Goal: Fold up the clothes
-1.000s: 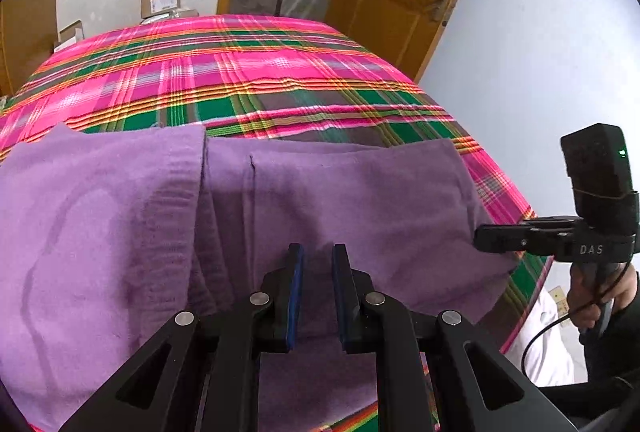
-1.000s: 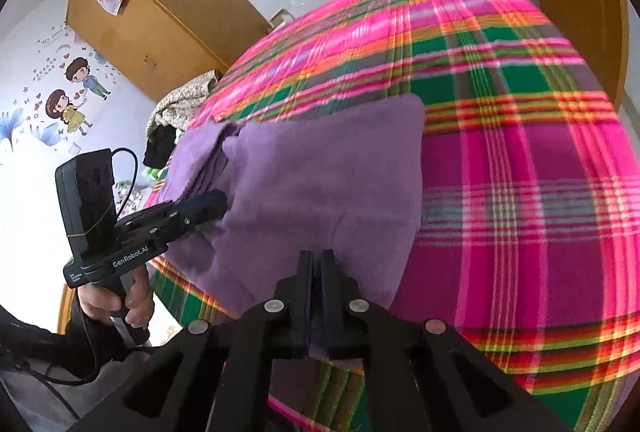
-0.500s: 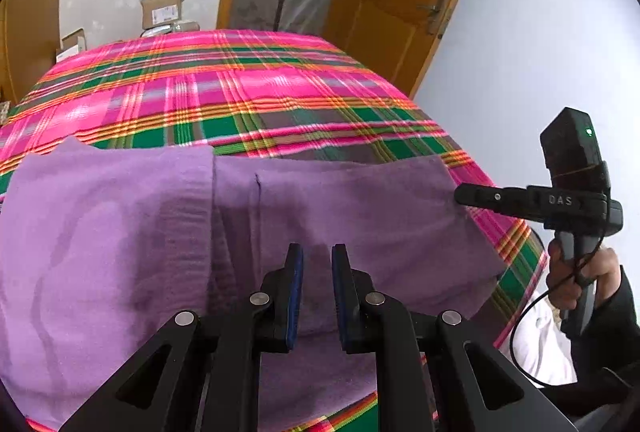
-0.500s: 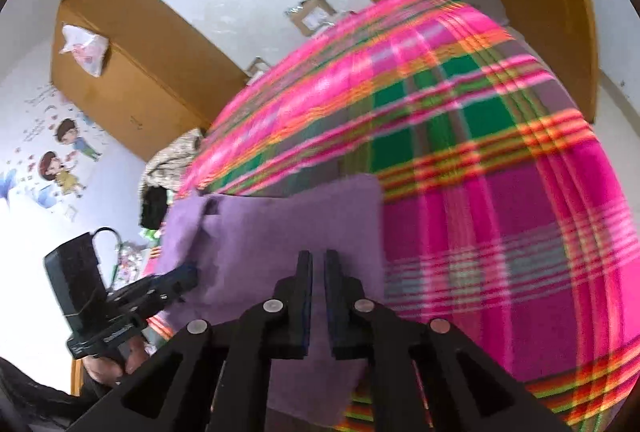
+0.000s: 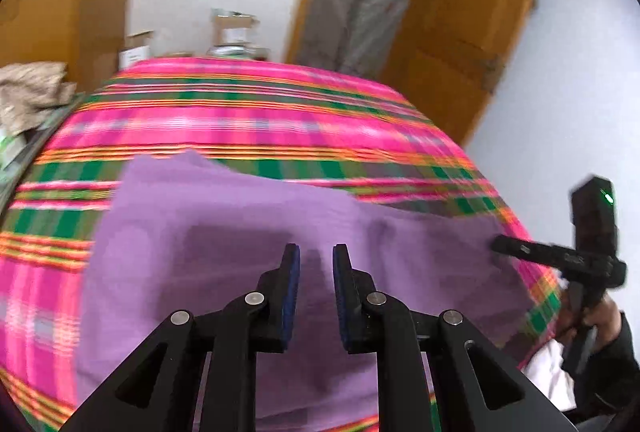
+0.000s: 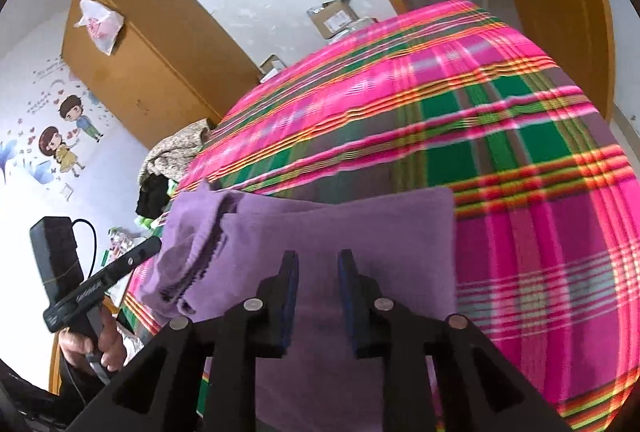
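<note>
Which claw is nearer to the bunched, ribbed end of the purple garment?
Left. The left claw sits right beside the bunched ribbed end of the purple garment. The right claw, its jaws opening with no cloth between them, hangs over the flat part, further away.

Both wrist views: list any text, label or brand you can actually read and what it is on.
None is readable.
Left gripper body: white lettering, too blurred.
Right gripper body: small white marking, too blurred.
Cardboard box: white label, print too small.
Wall stickers: small lettering above the cartoon figures, unreadable.
</note>
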{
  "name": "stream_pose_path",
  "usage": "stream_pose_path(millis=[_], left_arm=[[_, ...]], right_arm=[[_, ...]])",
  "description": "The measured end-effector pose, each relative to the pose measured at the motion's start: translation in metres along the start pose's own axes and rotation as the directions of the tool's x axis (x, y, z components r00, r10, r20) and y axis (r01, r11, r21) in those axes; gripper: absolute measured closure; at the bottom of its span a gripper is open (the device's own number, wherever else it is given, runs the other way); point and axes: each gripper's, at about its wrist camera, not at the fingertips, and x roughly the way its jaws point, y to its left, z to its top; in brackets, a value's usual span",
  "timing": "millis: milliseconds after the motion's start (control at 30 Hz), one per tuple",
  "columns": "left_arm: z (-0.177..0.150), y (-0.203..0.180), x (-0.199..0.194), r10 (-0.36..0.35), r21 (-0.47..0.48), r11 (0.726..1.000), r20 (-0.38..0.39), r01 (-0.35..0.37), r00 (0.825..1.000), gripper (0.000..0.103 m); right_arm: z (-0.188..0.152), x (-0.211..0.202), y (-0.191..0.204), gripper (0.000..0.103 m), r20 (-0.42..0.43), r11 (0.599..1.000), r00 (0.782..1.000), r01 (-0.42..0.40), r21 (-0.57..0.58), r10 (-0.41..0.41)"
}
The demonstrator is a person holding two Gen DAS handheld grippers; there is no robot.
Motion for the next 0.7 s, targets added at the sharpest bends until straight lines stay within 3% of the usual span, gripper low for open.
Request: stream_pose_path(millis=[67, 167, 267, 400, 700], left_arm=[[0.0, 0.018, -0.005, 0.05, -0.037, 0.998, 0.009, -0.05, 0.999, 0.086], [-0.005, 0.041, -0.01, 0.139, -0.076, 0.987, 0.004, -0.139, 0.99, 0.074], [-0.008, 0.063, -0.012, 0.219, -0.114, 0.969, -0.008, -0.219, 0.976, 0.074], [-0.012, 0.091, -0.008, 0.3, -0.157, 0.94, -0.049, -0.304, 0.953, 0.062], [-0.002, 0.117, 0.013, 0.226, -0.185, 0.953, -0.099, -0.241, 0.969, 0.057]], right_arm=[[-0.001, 0.003, 0.008, 0.081, -0.015, 1.0, 1.0, -0.019, -0.014, 0.019], [-0.004, 0.01, 0.021, 0.079, -0.048, 0.998, 0.998, -0.052, -0.035, 0.05], [-0.006, 0.021, 0.034, 0.073, -0.085, 0.995, 0.993, -0.089, -0.043, 0.085], [-0.008, 0.029, 0.05, 0.071, -0.113, 0.991, 0.987, -0.119, -0.068, 0.111], [-0.01, 0.048, 0.066, 0.07, -0.141, 0.988, 0.982, -0.133, -0.074, 0.121]])
